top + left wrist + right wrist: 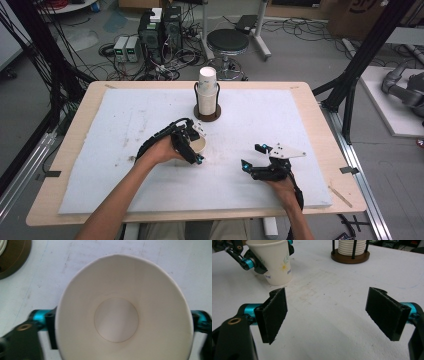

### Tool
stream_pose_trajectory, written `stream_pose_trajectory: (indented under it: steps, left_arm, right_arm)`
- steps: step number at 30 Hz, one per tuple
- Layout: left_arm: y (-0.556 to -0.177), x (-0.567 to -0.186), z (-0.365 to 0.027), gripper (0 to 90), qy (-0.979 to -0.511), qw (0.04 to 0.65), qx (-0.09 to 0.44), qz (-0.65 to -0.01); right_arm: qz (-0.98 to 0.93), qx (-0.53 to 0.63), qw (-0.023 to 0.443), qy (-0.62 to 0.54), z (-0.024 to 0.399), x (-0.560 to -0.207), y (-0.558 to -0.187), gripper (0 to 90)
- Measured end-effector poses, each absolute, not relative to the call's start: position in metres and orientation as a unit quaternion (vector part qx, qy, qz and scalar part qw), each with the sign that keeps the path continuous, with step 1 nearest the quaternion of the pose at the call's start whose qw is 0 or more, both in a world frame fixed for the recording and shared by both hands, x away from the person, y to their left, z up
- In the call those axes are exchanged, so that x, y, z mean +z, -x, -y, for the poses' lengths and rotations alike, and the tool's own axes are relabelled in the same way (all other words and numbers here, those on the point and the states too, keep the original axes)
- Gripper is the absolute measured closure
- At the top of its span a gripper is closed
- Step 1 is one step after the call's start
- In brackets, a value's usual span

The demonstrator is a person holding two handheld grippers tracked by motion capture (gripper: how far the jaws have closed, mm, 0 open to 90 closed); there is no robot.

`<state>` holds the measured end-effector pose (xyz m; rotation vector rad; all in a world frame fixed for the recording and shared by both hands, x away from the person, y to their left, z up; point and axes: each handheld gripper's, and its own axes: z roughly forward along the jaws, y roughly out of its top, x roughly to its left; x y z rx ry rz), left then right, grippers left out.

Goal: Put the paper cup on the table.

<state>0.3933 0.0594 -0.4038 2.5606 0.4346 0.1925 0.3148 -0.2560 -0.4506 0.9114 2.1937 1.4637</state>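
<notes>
Wood table (70,131) w/ white mat (125,150); on mat: paper cup (199,145), cup holder (207,116).

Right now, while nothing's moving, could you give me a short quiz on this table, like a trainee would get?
1. True or false: the right fingers are clamped on a cup.
2. Where is the stack of cups? A) in a holder at the far side of the white mat; B) on the floor; C) lying on its side.
3. What stands between the left fingers?

Key: 1. False, they are wide apart and empty. 2. A. 3. A paper cup, mouth up, on the mat.
</notes>
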Motion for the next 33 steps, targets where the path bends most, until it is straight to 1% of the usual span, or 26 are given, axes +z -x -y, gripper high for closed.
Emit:
stream_pose_trajectory:
  steps: [6, 13, 20, 25, 33]
  left_arm:
    - [-0.393, -0.41, -0.064, 14.7, -0.947, 0.269, 0.062, -0.167]
    - [-0.393, -0.412, -0.067, 14.7, -0.944, 0.276, 0.063, -0.172]
    - [-0.388, -0.41, -0.078, 14.7, -0.936, 0.302, 0.065, -0.169]
    - [-0.382, -0.411, -0.094, 14.7, -0.93, 0.315, 0.071, -0.178]
    - [-0.365, -0.409, -0.125, 14.7, -0.908, 0.367, 0.085, -0.184]
  right_arm:
    - [-0.774, 0.518, 0.177, -0.319, 0.256, -0.451, -0.315, 18.0]
    - [-0.774, 0.517, 0.178, -0.318, 0.256, -0.451, -0.315, 18.0]
    - [-0.773, 0.518, 0.177, -0.32, 0.256, -0.451, -0.315, 18.0]
    - [-0.773, 0.518, 0.177, -0.319, 0.256, -0.451, -0.315, 18.0]
    - [-0.772, 0.517, 0.181, -0.322, 0.256, -0.451, -0.314, 18.0]
